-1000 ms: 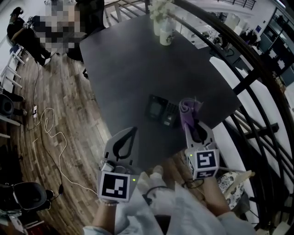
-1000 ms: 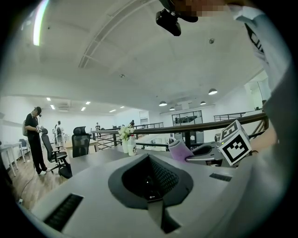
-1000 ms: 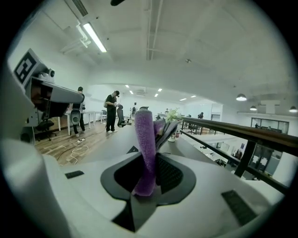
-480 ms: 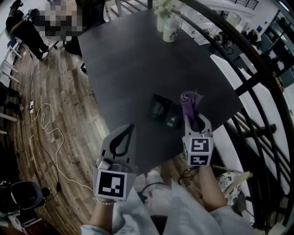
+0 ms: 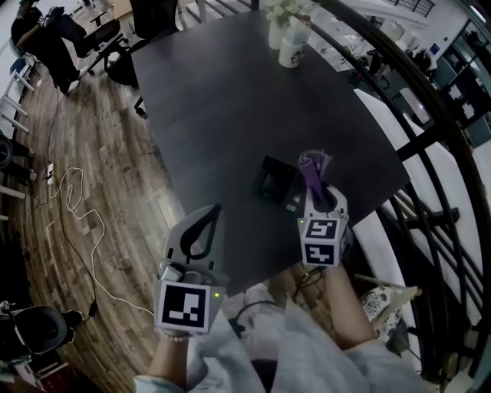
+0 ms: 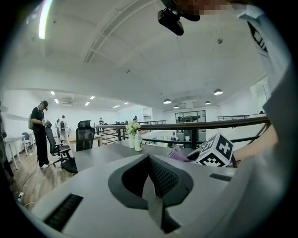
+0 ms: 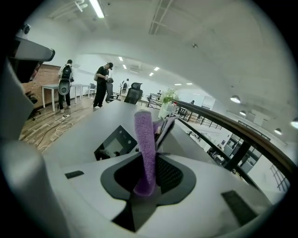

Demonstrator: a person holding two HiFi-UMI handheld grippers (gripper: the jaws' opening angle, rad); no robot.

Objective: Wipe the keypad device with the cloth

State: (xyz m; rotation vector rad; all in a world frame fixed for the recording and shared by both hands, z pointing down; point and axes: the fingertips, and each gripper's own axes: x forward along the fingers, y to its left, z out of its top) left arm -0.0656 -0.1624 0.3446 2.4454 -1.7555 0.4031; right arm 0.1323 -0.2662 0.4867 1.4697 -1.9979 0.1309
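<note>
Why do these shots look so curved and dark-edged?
Head view: wide lens bows the railing; dim overall. Left gripper view: black circular border. Right gripper view: same border, ceiling light glares, near cloth slightly soft.

left claw [image 5: 212,213] closed, empty, held low; right claw [image 5: 318,198] forward, clamped on cloth [image 5: 311,167].

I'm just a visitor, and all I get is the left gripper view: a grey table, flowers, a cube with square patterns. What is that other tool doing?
Observer: The right gripper is shut on a purple cloth, which sticks up between its jaws.
Visitor: Is there something to wipe?
Observer: Yes, a keypad device lies on the table, just left of the cloth.
Visitor: Which way does it face?
Observer: Screen up, as the right gripper view shows.
</note>
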